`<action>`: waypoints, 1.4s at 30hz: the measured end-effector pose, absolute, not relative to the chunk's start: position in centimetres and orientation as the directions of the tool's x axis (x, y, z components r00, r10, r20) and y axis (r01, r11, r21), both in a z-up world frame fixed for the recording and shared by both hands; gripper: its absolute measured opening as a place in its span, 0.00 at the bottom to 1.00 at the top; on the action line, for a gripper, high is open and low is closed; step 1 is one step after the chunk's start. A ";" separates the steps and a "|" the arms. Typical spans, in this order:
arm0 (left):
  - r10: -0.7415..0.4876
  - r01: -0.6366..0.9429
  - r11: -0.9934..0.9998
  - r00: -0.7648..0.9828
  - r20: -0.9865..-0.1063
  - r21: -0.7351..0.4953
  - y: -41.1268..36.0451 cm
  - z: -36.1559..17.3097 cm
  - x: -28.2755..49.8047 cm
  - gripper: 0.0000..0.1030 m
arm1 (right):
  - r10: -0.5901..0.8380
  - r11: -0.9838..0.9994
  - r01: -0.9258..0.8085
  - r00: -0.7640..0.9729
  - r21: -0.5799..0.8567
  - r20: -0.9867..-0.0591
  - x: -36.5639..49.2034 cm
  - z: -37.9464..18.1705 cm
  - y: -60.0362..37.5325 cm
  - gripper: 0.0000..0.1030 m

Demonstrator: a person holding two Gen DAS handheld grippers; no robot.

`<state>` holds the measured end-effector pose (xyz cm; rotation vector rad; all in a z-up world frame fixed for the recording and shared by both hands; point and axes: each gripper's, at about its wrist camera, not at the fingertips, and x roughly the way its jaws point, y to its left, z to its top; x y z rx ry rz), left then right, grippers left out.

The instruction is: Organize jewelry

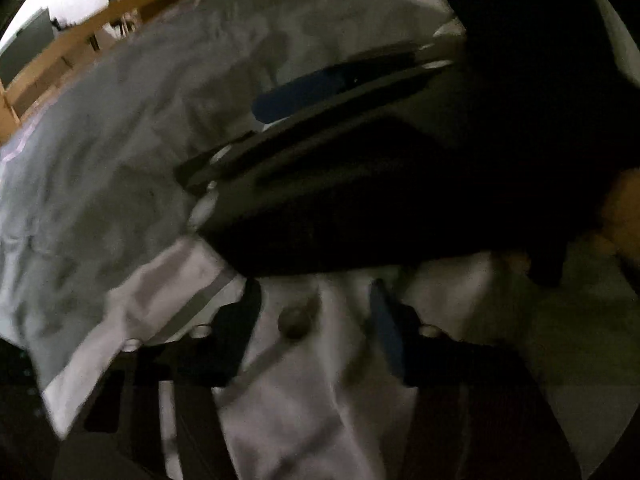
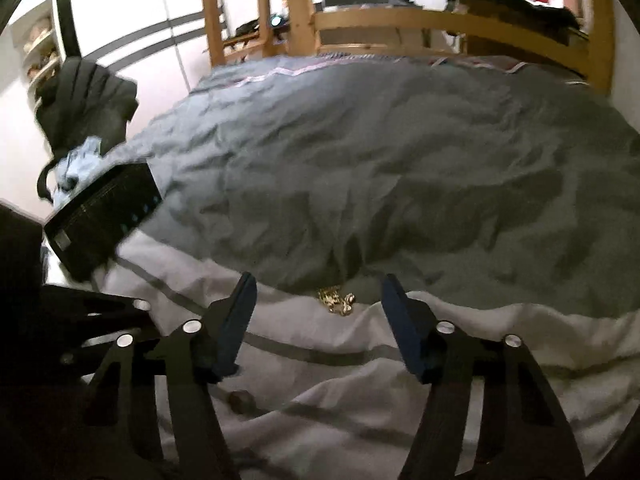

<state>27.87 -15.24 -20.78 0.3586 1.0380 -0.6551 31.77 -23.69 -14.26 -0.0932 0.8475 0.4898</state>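
Note:
A small heap of gold jewelry (image 2: 337, 300) lies on the white sheet (image 2: 360, 340), at the edge of the grey duvet (image 2: 400, 160). My right gripper (image 2: 318, 300) is open just in front of the heap, with its blue-padded fingers (image 2: 240, 320) either side of it. A small dark round piece (image 2: 242, 400) lies on the sheet nearer the camera; it also shows in the left wrist view (image 1: 295, 320). My left gripper (image 1: 314, 312) is open over that round piece. The right gripper's dark body (image 1: 360, 184) crosses the left wrist view above it.
A black ribbed box (image 2: 100, 220) stands on the bed's left edge. A dark jacket (image 2: 88, 96) and a light-blue cloth (image 2: 76, 168) lie beyond it. The wooden bed frame (image 2: 440, 24) and a ladder (image 2: 236, 12) stand at the far end.

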 end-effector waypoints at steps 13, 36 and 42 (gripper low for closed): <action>-0.400 0.556 0.804 0.242 -0.884 -0.211 -12.8 -21.6 30.1 0.11 | 0.397 0.900 -0.362 0.458 0.242 -0.795 34.7 -19.4 -25.0 0.32; -0.410 0.462 0.852 0.297 -0.863 -0.246 -8.5 -19.1 30.6 0.02 | 0.411 0.911 -0.306 0.614 0.277 -0.674 34.1 -15.7 -27.1 0.13; -0.324 0.575 0.810 0.269 -0.907 -0.119 -11.4 -20.4 27.6 0.54 | 0.445 0.895 -0.282 0.621 0.346 -0.646 34.2 -15.0 -28.0 0.13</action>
